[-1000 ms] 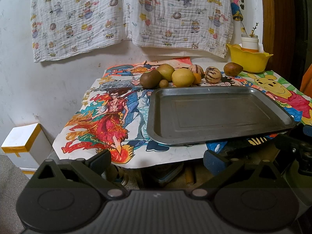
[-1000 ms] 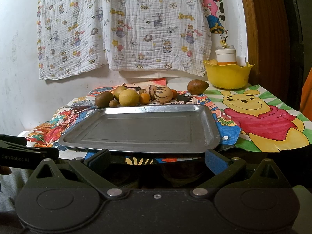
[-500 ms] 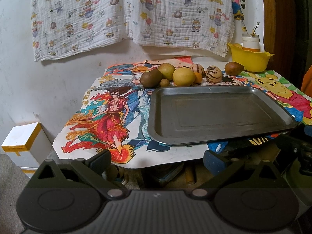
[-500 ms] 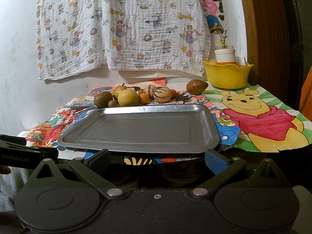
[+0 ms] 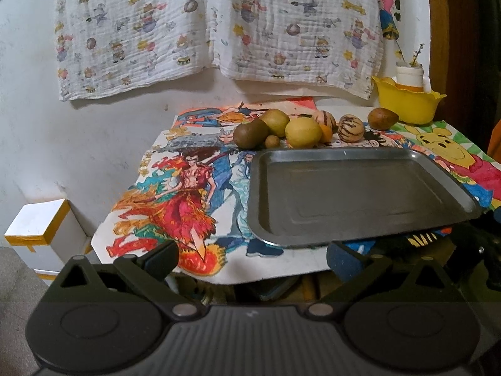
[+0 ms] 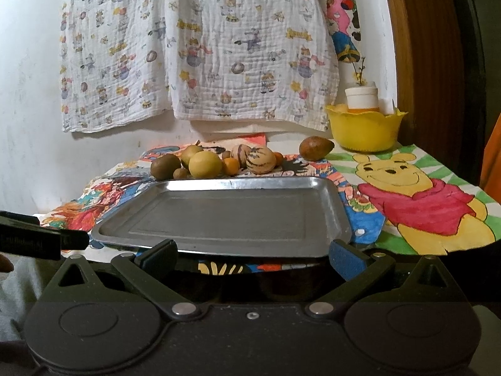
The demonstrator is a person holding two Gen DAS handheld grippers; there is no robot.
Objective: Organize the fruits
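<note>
Both tongs, left (image 5: pixel 252 258) and right (image 6: pixel 252 252), gape wide and empty before the bare tray (image 6: pixel 219 213); nudged, those round fruits (image 6: pixel 203 164) could roll off the counter (image 6: pixel 438 169).

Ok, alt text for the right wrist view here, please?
An empty metal tray sits on a table covered in cartoon drawings, with a row of fruits on the table behind it and a yellow bowl at back right. The open right gripper hangs at the table's near edge, holding nothing.
</note>
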